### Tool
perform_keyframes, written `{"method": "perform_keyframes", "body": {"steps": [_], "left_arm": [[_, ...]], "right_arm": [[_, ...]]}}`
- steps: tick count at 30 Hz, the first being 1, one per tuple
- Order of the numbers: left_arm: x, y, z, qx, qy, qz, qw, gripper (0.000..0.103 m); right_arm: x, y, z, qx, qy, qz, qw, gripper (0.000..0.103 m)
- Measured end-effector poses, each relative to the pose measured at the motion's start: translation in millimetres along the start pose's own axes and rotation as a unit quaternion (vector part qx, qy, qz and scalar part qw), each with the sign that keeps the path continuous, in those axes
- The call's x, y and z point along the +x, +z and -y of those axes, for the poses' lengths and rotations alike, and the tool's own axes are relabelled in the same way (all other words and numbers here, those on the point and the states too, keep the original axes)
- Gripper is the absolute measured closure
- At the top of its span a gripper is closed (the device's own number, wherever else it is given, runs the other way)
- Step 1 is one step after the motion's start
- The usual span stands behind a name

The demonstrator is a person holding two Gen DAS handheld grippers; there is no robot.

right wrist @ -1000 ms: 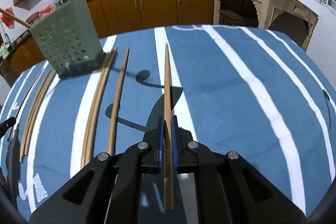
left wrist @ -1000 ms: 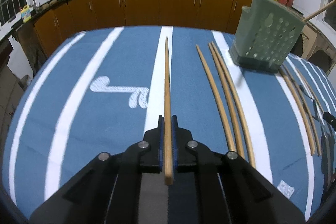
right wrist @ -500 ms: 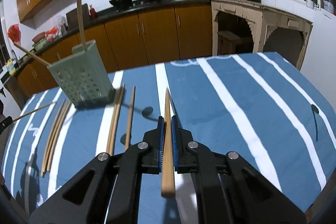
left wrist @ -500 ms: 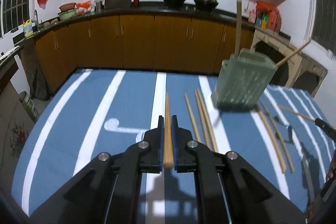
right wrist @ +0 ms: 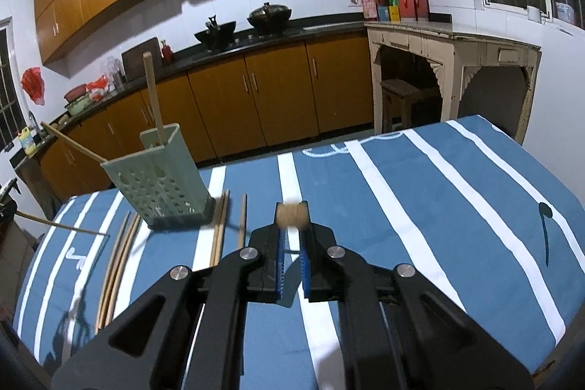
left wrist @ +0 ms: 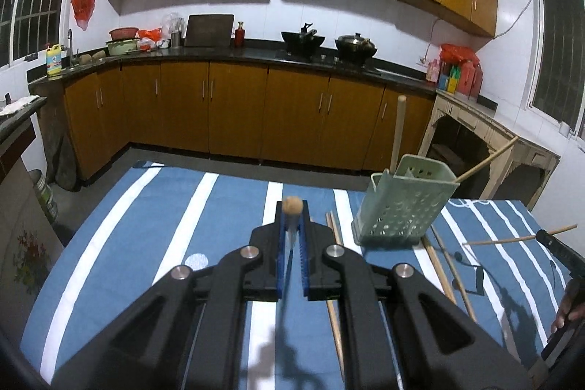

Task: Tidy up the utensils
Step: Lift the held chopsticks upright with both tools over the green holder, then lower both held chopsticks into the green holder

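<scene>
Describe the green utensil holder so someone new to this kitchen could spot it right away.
Start at the table with the blue cloth striped in white, in front of the brown cabinets. The holder stands on the cloth, with loose chopsticks lying flat beside it. It is the only upright thing there: a pale green box full of round holes, with two sticks poking out of its top.

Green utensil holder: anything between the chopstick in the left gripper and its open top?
Nothing visible blocks it. The left gripper holds its chopstick clear above the striped cloth; the green utensil holder stands to its right. Two chopsticks already lean inside it, but most of the opening looks free.
</scene>
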State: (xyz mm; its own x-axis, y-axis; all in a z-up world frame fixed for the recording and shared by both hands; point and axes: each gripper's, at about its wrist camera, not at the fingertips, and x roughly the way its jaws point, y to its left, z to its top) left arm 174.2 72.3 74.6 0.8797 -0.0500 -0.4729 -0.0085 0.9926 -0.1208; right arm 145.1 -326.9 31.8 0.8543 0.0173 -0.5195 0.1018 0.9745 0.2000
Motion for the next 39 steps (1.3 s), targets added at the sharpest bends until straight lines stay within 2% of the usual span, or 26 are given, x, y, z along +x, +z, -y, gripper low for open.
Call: {"method": "perform_keyframes", "body": {"steps": [13,20,24,28,33,39], "left_arm": [[-11.5,16.9,7.3,0.013,-0.004,0.021,0.9997,0.095],[-31.2,39.2,25.5,0.026,-0.039,0.044,0.9979,0.095],[-41.3,53.3,41.9,0.029,-0.071,0.052,0.9957,0.095],[-50.4,68.6,56.9,0.035,-0.099,0.064,0.9924,0.095],[-54.5,91.3,80.7,0.039,-0.112,0.092,0.9887,0.095],[-46.6,121.4,102.1,0.034,-0.101,0.13,0.9858,0.095]], "right_arm": [[-14.6,25.7,-13.1,-0.008,0.019,0.032,0.999,0.095],[-38.0,53.0,-34.4,-0.01,0.075,0.062,0.995,0.095],[-51.3,69.5,-50.5,-0.011,0.123,0.071,0.99,0.095],[-61.3,82.0,-64.6,-0.021,0.153,0.084,0.984,0.095],[-60.3,100.5,-79.5,-0.027,0.162,0.112,0.98,0.095],[-49.3,116.1,-92.6,-0.036,0.154,0.135,0.978,0.095]]}}
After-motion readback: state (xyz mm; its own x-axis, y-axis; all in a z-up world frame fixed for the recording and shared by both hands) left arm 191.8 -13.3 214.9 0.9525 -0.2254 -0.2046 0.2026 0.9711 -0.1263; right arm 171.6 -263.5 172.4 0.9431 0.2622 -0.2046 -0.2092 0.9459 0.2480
